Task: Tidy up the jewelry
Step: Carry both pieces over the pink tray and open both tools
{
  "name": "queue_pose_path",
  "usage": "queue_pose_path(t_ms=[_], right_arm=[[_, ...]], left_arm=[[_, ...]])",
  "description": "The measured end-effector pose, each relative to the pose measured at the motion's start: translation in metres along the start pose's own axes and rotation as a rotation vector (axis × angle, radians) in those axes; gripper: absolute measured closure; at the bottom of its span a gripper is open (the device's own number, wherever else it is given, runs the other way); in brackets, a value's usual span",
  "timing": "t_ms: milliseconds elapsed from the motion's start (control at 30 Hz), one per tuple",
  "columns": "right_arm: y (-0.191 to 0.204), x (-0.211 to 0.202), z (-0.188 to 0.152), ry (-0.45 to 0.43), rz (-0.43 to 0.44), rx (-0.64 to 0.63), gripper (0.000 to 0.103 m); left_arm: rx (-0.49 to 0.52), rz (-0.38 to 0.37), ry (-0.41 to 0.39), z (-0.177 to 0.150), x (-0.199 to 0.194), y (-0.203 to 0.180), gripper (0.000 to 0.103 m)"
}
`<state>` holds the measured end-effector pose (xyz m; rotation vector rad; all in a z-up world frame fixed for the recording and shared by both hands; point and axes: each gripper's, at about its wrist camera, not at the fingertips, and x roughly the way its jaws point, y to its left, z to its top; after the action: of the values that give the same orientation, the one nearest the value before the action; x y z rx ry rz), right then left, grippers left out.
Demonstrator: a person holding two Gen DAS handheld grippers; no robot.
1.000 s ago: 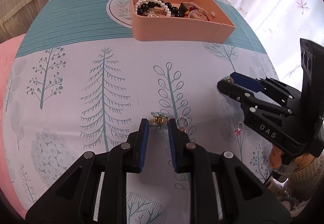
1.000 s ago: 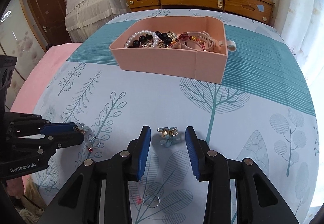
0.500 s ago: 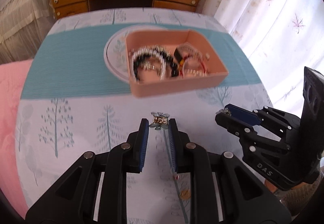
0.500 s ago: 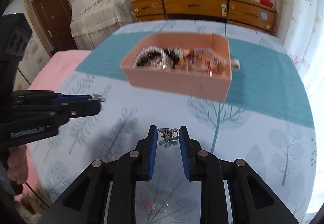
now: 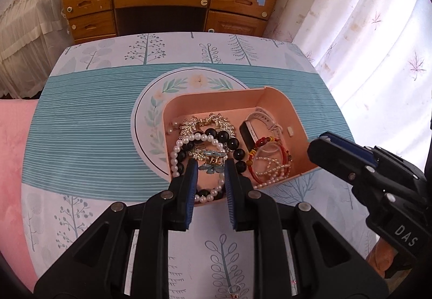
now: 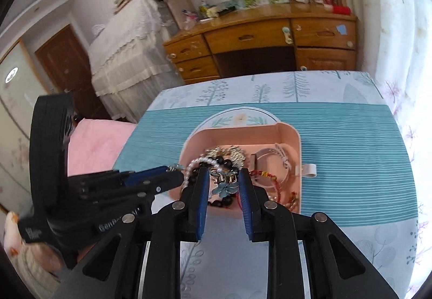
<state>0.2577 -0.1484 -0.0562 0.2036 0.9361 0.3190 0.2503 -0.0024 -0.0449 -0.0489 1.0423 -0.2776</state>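
A pink tray point(image 5: 294, 115) point(image 6: 294, 142) on the tablecloth holds pearl and black bead bracelets point(image 5: 216, 137), a white watch point(image 5: 262, 118) and red bead strands point(image 5: 270, 147). My left gripper point(image 5: 209, 166) is shut on a small blue flower hair clip point(image 5: 212, 161) above the tray's near left part. My right gripper point(image 6: 224, 180) is shut on another blue flower hair clip point(image 6: 224, 185) above the tray. Each gripper shows in the other's view: the right point(image 5: 321, 141) over the tray's right wall, the left point(image 6: 176, 172) at the tray's left edge.
A ring point(image 5: 234, 290) lies on the tablecloth near my left gripper's base. A wooden dresser point(image 5: 167, 2) stands beyond the table's far edge, curtains point(image 5: 364, 42) on the right, pink bedding point(image 6: 94, 142) on the left.
Both grippers have lifted off the cloth with their hair clips and moved forward over the pink tray. The right gripper closed on its clip.
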Motion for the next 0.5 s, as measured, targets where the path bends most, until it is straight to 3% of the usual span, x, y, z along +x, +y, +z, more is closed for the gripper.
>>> queue_pose_path(t_ms=[33, 100, 233, 333, 400, 500], right_arm=[[-0.001, 0.003, 0.002, 0.008, 0.002, 0.011, 0.080], [-0.003, 0.006, 0.004, 0.011, -0.009, 0.024, 0.069], [-0.008, 0.009, 0.003, 0.007, -0.024, 0.038, 0.068], [-0.012, 0.007, 0.000, 0.001, -0.025, 0.046, 0.068], [-0.012, 0.002, -0.003, -0.004, -0.026, 0.046, 0.068], [-0.011, -0.005, -0.010, -0.005, -0.031, 0.042, 0.068]], left_arm=[[-0.001, 0.004, 0.009, 0.001, 0.004, 0.000, 0.086], [-0.003, 0.003, 0.028, 0.000, 0.010, -0.001, 0.085], [-0.024, 0.001, 0.045, -0.002, 0.013, 0.003, 0.084], [-0.048, -0.002, 0.035, -0.003, 0.006, 0.009, 0.073], [-0.058, -0.004, 0.022, -0.004, -0.002, 0.012, 0.059], [-0.067, -0.001, -0.001, -0.006, -0.015, 0.014, 0.058]])
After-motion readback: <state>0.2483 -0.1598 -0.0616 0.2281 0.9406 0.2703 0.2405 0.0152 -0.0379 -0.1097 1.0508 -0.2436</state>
